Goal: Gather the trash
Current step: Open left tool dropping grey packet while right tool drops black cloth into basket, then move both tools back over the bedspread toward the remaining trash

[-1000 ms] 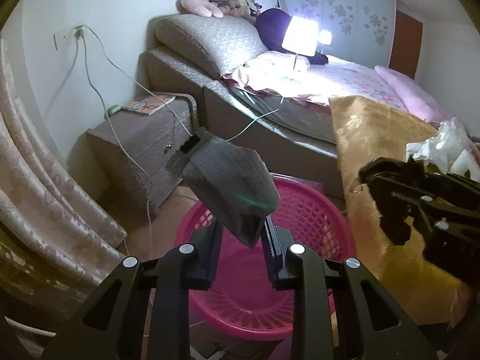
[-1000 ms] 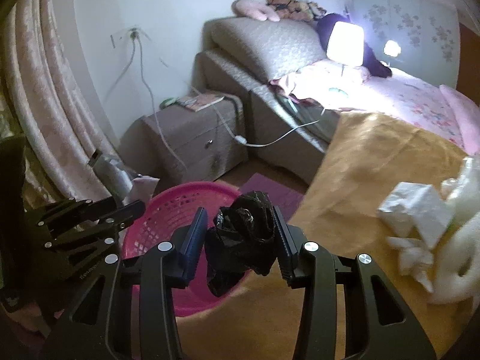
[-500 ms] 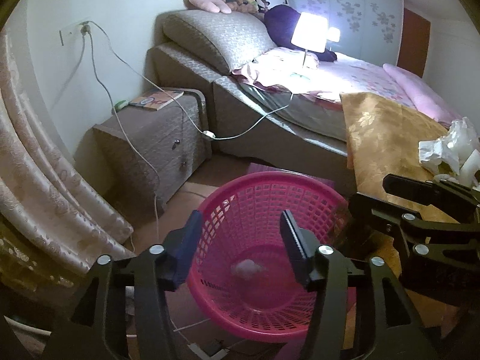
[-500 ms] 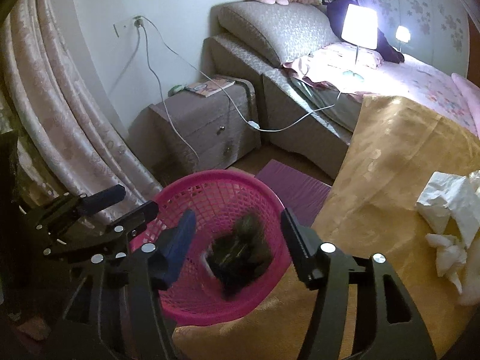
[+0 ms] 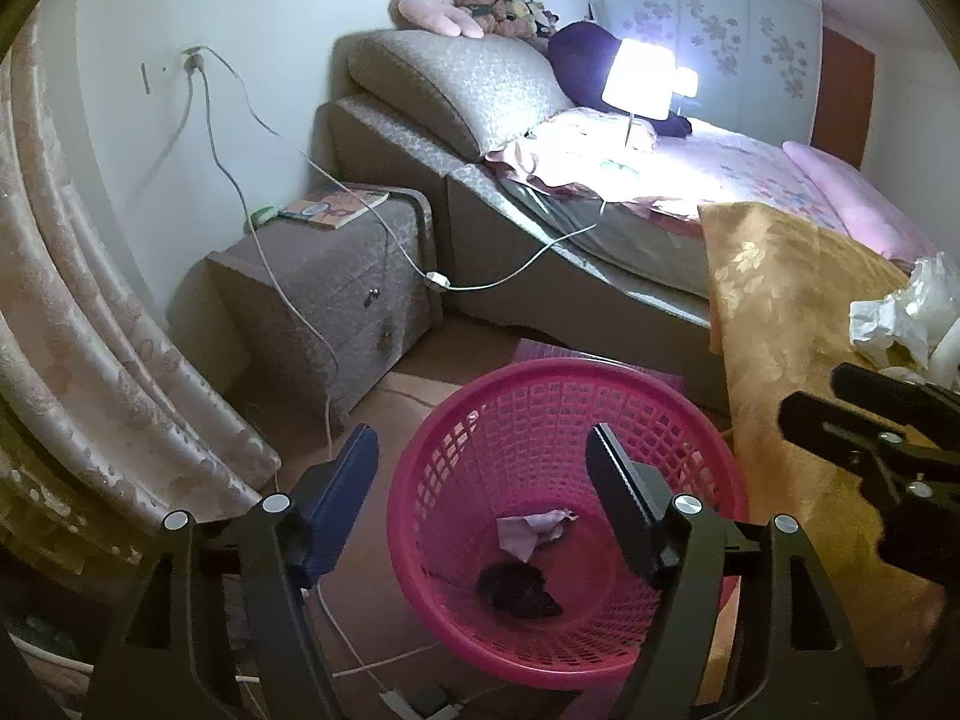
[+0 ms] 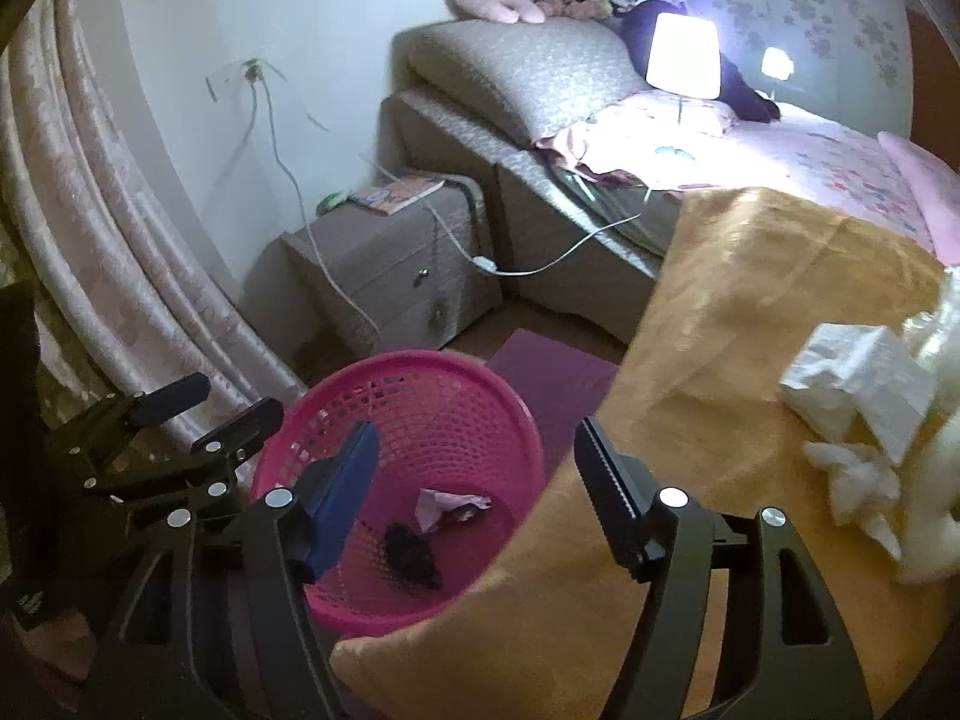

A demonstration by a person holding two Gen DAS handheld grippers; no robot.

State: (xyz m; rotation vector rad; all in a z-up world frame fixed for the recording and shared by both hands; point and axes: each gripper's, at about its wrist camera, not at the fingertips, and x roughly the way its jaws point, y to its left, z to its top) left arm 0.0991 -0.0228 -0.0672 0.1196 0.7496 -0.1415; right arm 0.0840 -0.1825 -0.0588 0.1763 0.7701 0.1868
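Note:
A pink mesh basket [image 5: 708, 420] [image 6: 510, 396] stands on the floor below both grippers. On its bottom lie a crumpled pale paper [image 5: 531, 531] [image 6: 447, 504] and a black crumpled bag [image 5: 516, 591] [image 6: 411, 555]. My left gripper [image 5: 483, 462] hangs over the basket, its jaws opening, with nothing between them. My right gripper [image 6: 474, 456] is above the basket's right rim, jaws also opening and empty. White tissues and plastic scraps [image 6: 864, 396] [image 5: 906, 312] lie on the gold cloth [image 6: 738, 300] to the right.
A grey nightstand [image 5: 336, 288] with a book stands behind the basket, white cables hanging from the wall socket. The bed [image 5: 660, 192] with a lit lamp [image 5: 639, 78] lies beyond. A curtain [image 5: 78, 324] hangs on the left. A purple mat [image 6: 552, 378] lies on the floor.
Both grippers opened. The grey piece dropped from the left one and the black bag from the right one; the bag now lies in the basket beside a pale paper.

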